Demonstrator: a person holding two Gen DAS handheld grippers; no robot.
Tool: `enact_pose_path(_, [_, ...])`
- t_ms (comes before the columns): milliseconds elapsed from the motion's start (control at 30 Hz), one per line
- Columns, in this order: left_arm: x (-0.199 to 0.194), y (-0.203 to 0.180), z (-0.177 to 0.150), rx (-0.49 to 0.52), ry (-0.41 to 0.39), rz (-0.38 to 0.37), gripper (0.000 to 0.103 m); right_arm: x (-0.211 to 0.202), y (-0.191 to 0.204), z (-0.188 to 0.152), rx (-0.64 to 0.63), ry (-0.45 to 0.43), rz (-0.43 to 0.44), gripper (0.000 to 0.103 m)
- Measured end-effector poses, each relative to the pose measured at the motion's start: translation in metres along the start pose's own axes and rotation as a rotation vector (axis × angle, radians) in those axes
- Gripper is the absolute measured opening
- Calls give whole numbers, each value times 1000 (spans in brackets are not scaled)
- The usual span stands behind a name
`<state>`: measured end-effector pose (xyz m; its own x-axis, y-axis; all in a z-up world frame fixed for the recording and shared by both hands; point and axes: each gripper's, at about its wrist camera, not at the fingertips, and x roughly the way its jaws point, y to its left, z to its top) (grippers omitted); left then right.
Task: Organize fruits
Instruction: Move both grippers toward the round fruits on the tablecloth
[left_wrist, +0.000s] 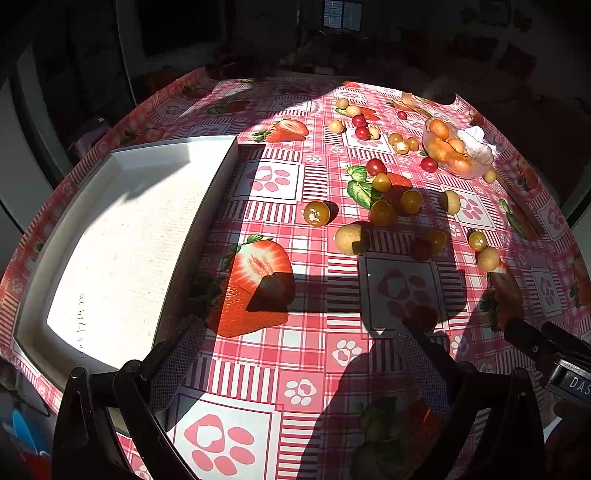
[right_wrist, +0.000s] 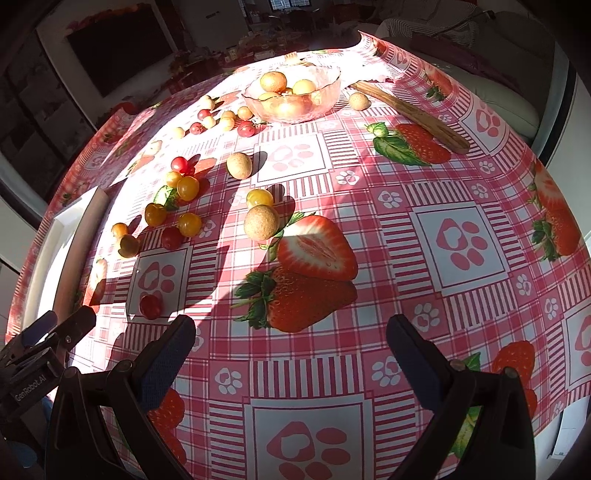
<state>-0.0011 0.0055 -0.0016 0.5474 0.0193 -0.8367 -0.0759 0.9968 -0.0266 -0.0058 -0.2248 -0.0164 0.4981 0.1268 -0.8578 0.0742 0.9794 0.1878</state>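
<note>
Meanwhile both wide, empty: left gripper (left_wrist: 301, 354), right gripper (right_wrist: 291, 347); red cherry tomato (right_wrist: 150, 305) just beyond right gripper's left finger.

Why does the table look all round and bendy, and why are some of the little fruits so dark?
Both wrist cameras have fisheye lenses, so the flat tablecloth bulges like a ball. In the left wrist view, strong sun whitens the white tray, while gripper shadows darken a red cherry tomato. In the right wrist view, glare washes out the glass bowl, and the room behind stays dim.
</note>
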Motion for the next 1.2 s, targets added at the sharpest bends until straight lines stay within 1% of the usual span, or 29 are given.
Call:
enact_pose_path(167, [1,-2,1,17,35,13,103,1,-3,1,3,-1,-10,103])
enact_pose_path(300, [4,-4,1,21,51,1,103,0,1,3,-18,-11,-20,103])
enact_pose_path(467, [6,-3,2,22,52,1,103,0,5,5,-39,-19,-29,103])
enact_pose_path(867, [16,0,3,13,59,15,103,7,1,9,-38,-10,-28,103])
enact_pose_path(1033, [19,-1,9,18,51,21,103,10,-1,11,-42,-7,-27,103])
enact_pose_path(1200, [25,-7,21,37,28,15,103,13,-3,17,-40,-12,-15,103])
